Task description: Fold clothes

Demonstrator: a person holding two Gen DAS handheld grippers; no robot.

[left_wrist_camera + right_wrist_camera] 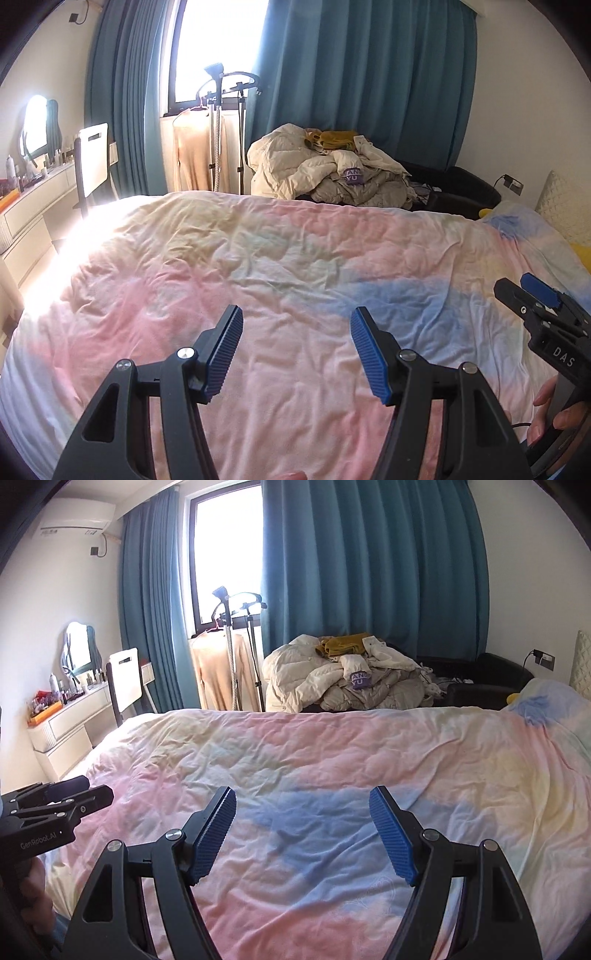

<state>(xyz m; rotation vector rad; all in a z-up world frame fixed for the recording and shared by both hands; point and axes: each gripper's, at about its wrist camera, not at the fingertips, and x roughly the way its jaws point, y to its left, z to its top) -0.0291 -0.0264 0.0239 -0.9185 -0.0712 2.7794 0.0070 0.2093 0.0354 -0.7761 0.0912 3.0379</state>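
Observation:
A heap of cream and grey clothes (328, 173) (347, 675), with a mustard garment on top, lies on a dark sofa beyond the far edge of the bed. My left gripper (295, 321) hovers open over the pastel pink, blue and yellow bed cover (258, 258), nothing between its blue pads. My right gripper (303, 805) is likewise open above the cover's blue patch (314, 812). In the left wrist view the right gripper (532, 295) shows at the right edge, held by a hand (546, 417). The right wrist view catches the left gripper (74, 794) at the left edge.
A garment steamer stand (236, 635) with a beige top (218, 672) on a hanger stands by the window. A white chair (125, 679) and a dressing table (70, 712) with a mirror are at the left. Teal curtains (369, 572) cover the back wall. A pillow (546, 701) lies at the right.

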